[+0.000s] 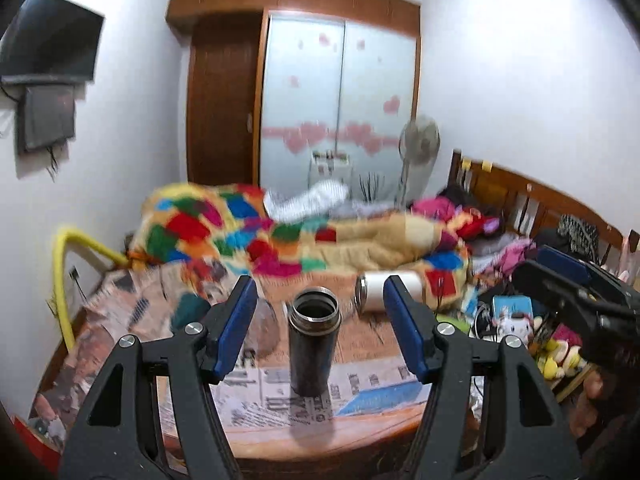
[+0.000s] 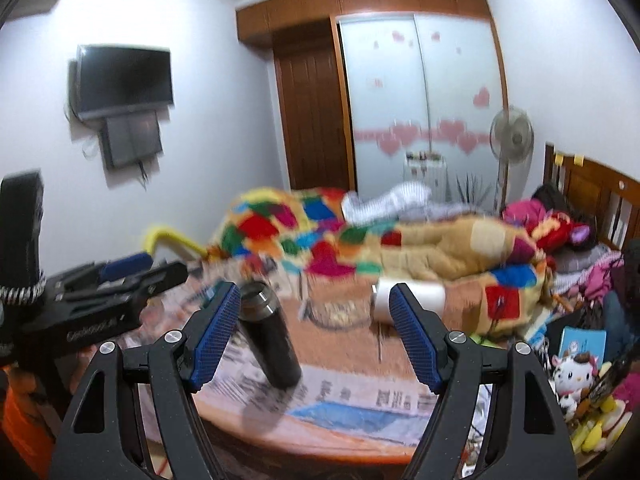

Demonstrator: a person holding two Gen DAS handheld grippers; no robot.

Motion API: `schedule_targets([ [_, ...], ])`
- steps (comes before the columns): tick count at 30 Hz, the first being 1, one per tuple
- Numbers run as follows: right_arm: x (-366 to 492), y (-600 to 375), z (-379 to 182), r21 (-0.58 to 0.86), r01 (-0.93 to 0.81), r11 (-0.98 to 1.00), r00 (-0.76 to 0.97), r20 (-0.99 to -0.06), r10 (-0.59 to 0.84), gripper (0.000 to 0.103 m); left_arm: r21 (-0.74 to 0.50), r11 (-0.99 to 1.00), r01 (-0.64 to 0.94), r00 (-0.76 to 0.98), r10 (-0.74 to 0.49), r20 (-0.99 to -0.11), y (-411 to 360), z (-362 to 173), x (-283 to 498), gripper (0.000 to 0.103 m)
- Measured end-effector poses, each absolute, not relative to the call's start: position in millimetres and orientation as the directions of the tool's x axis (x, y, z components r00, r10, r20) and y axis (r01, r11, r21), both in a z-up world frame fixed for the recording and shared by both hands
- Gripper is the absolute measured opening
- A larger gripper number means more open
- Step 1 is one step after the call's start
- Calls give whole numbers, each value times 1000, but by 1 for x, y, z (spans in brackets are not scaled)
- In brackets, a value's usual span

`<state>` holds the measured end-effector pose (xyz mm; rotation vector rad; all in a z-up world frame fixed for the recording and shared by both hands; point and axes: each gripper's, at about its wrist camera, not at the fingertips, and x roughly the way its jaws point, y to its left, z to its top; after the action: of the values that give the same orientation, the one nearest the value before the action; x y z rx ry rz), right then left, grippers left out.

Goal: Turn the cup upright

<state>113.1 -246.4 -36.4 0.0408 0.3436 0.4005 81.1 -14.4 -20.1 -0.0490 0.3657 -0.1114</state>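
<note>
A dark metal flask-style cup (image 1: 314, 347) stands upright at the lower centre of my left wrist view, mouth open to the top, its base on newspaper (image 1: 372, 384) spread over a round wooden table (image 1: 320, 440). In my right wrist view the same cup (image 2: 270, 336) sits left of centre and looks tilted by the lens.

My left gripper (image 1: 320, 312) frames the cup, its blue-padded jaws spread wide, with clear gaps on both sides and nothing held. My right gripper (image 2: 314, 320) is likewise spread and holds nothing; its left pad is just beside the cup, and I cannot tell whether they touch.

Behind the cup, right of centre in the left view, a white cup (image 1: 388, 292) lies on its side, its metal-rimmed mouth pointing left. In the right view a blurred glass jar (image 2: 340, 308) stands between the two cups.

Beyond the table, across the middle of both views, a multicoloured patchwork blanket (image 1: 248, 232) is heaped on a bed. A standing fan (image 1: 418, 148) is at centre right, before a sliding wardrobe (image 1: 340, 92) with pink hearts. A television (image 2: 124, 80) hangs at upper left in the right view.
</note>
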Motion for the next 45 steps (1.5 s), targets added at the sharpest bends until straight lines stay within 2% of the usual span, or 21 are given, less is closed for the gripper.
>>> schedule_targets([
  [3,92,-244,-18,100,-388,916,883,-244,401,74,-57,994,90,958,-102,-269,-12,-3,46,67],
  [7,71,-238,-8,84,-399,913,896,-177,407,74,-55,996,66,978,-76,-196,-11,9,14,73],
  [11,58,-231,-6,66,-394,917,906,-140,399,76,-46,998,37,987,-44,-155,-11,11,-3,88],
  [17,50,-228,-10,36,-361,932,922,-133,363,93,-60,998,3,988,-13,-152,-7,8,-14,101],
  [19,48,-229,-12,32,-353,935,926,-131,354,102,-60,998,-4,988,-5,-152,-7,6,-15,101],
  [20,47,-229,-12,32,-350,936,927,-131,351,103,-58,998,-8,988,-1,-155,-7,5,-16,102],
  [45,40,-235,-17,31,-356,934,921,-161,356,103,-49,999,-16,986,7,-167,-11,-1,-18,102],
])
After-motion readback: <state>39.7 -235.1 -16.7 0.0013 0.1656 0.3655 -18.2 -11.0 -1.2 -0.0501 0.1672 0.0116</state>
